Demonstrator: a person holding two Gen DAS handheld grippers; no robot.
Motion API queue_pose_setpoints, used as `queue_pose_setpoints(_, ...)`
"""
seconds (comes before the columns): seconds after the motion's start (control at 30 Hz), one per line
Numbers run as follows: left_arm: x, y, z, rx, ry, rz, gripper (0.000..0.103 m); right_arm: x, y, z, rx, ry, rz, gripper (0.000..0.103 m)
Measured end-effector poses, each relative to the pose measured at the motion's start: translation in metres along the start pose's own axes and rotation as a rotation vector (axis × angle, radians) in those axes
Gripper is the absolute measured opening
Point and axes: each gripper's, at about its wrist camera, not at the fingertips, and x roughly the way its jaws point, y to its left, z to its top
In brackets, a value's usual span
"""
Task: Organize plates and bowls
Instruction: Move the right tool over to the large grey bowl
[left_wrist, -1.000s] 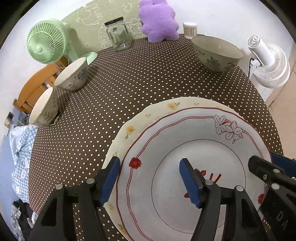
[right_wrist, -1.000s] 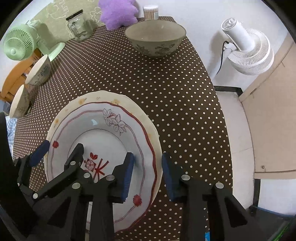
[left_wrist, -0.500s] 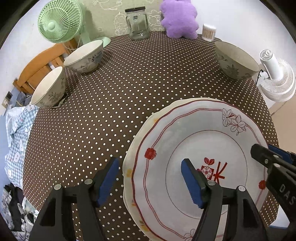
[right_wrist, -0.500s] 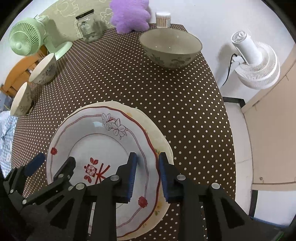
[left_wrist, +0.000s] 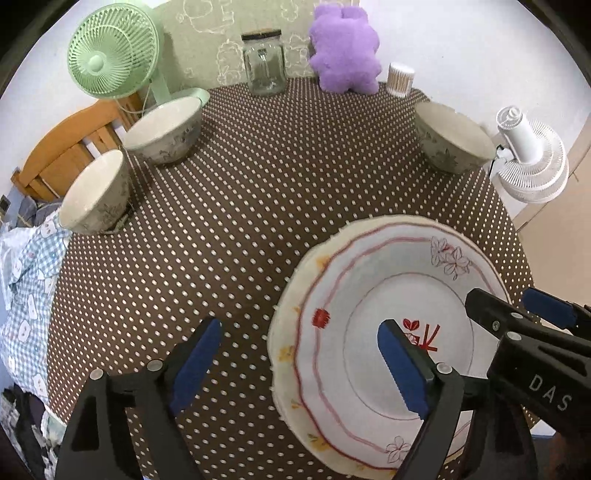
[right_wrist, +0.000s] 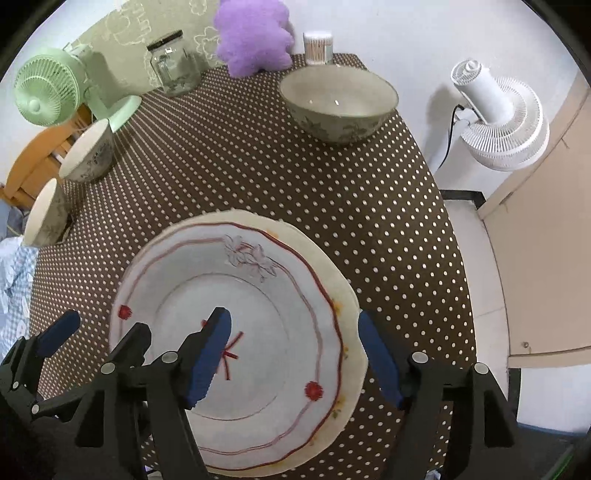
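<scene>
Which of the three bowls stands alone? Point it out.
The bowl on the table's right side, near the white fan. The other two bowls sit close together along the left edge, by the green fan.

Both cameras look from the near edge of the counter (left_wrist: 258, 206) down and toward the far wall, from close above the plates (left_wrist: 391, 339). The left view stands more to the left, with the plates at its right. The right view stands directly over them. Both share the plates, the three bowls, the jar (right_wrist: 173, 66) and both fans.
</scene>
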Motion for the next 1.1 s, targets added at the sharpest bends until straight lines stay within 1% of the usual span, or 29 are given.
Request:
queue_pose_setpoints(0.13,-0.012,0.017,0.006,-0.003,-0.028,-0.008,0.089,-0.011,0.014,0.003,0.001,-0.031,0.010,0.075)
queue_pose_setpoints(0.3,-0.025,0.047,0.015,-0.013,-0.064,-0.004,0.089,-0.026,0.041,0.009,-0.004,-0.070,0.016,0.074)
queue_pose_setpoints(0.5,-0.032,0.091,0.026,-0.028,-0.095,0.021,0.088,-0.039,0.087,0.016,-0.030,-0.120,0.020,0.075)
queue_pose_setpoints(0.6,-0.035,0.118,0.033,-0.036,-0.122,0.034,0.086,-0.043,0.113,0.019,-0.040,-0.146,0.014,0.075)
queue_pose_setpoints(0.73,-0.037,0.143,0.039,-0.038,-0.137,0.035,0.085,-0.047,0.152,0.024,-0.072,-0.174,0.014,0.075)
queue_pose_setpoints(0.87,-0.035,0.171,0.047,-0.026,-0.164,0.056,0.082,-0.046,0.182,0.032,-0.088,-0.185,0.035,0.075)
queue_pose_setpoints(1.0,-0.030,0.198,0.056,-0.045,-0.172,0.057,0.078,-0.044,0.213,0.041,-0.086,-0.202,0.054,0.075)
queue_pose_setpoints(1.1,-0.024,0.219,0.064,-0.056,-0.183,0.071,0.075,-0.041,0.235,0.049,-0.095,-0.209,0.059,0.075)
